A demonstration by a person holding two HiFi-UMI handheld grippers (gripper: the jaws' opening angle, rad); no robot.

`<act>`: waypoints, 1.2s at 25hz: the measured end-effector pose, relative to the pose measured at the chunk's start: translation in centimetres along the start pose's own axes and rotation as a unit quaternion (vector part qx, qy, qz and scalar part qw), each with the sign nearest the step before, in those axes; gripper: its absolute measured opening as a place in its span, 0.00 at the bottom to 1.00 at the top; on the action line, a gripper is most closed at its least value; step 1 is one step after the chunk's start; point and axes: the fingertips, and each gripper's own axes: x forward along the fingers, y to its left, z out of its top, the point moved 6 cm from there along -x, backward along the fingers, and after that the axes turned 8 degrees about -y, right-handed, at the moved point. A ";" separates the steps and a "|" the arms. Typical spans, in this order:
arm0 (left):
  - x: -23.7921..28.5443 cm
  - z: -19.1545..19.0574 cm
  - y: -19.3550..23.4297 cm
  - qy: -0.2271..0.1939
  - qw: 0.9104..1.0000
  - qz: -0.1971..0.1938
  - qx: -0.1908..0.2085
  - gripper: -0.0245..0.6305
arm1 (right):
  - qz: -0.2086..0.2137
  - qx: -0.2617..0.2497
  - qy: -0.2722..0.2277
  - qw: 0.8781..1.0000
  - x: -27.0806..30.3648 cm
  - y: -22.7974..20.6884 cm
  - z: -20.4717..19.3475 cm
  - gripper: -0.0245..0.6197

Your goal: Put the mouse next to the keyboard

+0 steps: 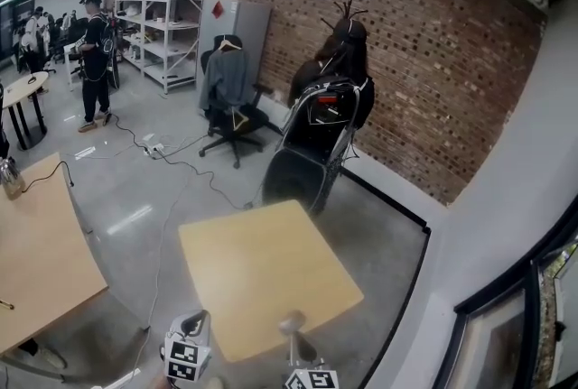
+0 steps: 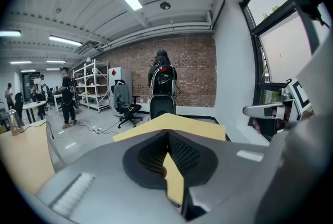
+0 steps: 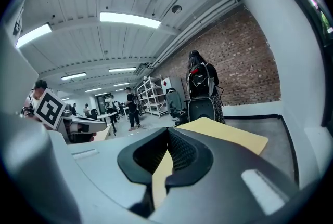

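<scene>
Head view: tan table [image 1: 271, 274] by brick wall [image 1: 406, 44]; left claw [image 2: 167, 137], right claw [image 3: 167, 134] both closed.

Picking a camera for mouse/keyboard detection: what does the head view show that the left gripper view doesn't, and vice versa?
Head view only: the whole top of the square light-wood table, with no mouse or keyboard on it.
Left gripper view only: the left hand-held gripper seen close up along its jaws, which are shut with nothing between them.
Both: the red brick wall, the black office chair draped with a grey jacket, the white metal shelving, and the right hand-held gripper.
</scene>
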 end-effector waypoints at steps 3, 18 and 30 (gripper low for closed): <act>0.2 0.5 0.1 -0.005 1.000 0.000 0.002 0.04 | 0.000 -0.005 -0.005 1.000 0.1 0.0 0.3 0.06; 0.7 0.5 -0.3 -0.006 1.000 -0.008 0.008 0.04 | 0.005 -0.011 -0.004 1.000 0.5 0.1 0.4 0.06; 0.7 0.7 -0.8 -0.003 1.000 -0.016 0.013 0.04 | 0.008 -0.019 0.001 1.000 0.5 0.1 0.4 0.06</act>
